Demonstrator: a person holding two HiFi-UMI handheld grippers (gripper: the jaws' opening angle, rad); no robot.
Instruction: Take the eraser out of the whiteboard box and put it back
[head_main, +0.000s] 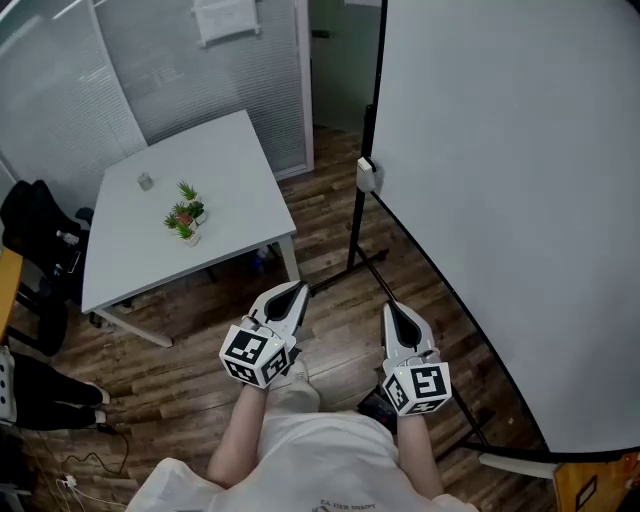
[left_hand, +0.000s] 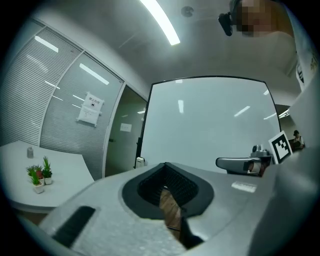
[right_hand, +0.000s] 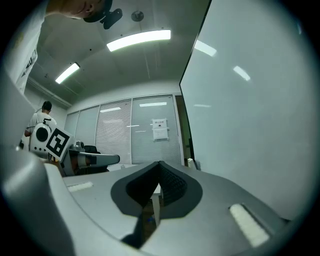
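The whiteboard box (head_main: 367, 175) is showing as a small white, roughly rectangular holder. It is hanging upright on the black left edge of the whiteboard (head_main: 520, 200), touching the frame, partway up and well above the wooden floor (head_main: 330, 330). Its top is looking open, with a slightly darker patch on its front face. Whether the eraser is lying inside is not showing; the box is appearing too small to tell.
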